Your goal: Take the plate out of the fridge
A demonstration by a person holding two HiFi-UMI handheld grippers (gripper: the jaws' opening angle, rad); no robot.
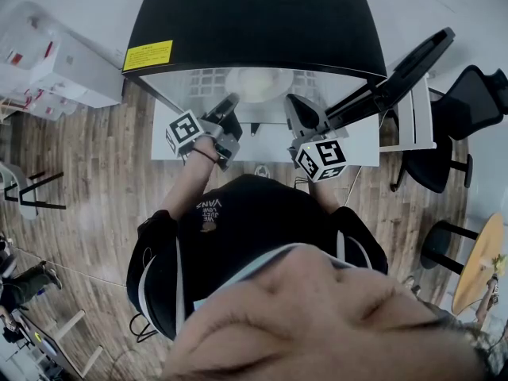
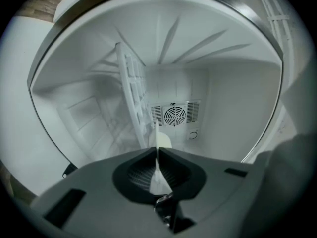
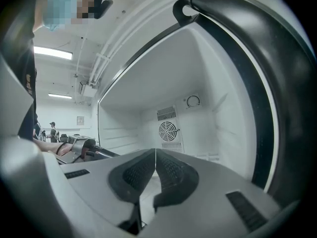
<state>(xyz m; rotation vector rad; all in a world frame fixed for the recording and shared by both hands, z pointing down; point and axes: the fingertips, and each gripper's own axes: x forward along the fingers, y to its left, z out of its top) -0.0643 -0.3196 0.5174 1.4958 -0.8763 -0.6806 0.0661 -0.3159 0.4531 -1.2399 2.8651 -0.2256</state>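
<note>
A person is leaning over an open black fridge (image 1: 254, 22), reaching two hand-held grippers into its white compartment. A pale plate (image 1: 258, 83) is sitting inside on a wire shelf (image 1: 198, 80). The left gripper (image 1: 232, 105) is pinching what appears to be the plate's rim, a thin cream sliver seen edge-on between its closed jaws. The right gripper (image 1: 292, 108) is hovering just beside it, jaws pressed together on nothing. A round fan grille (image 2: 175, 115) is showing on the back wall. The fridge door (image 1: 397, 70) is hanging open to the right.
</note>
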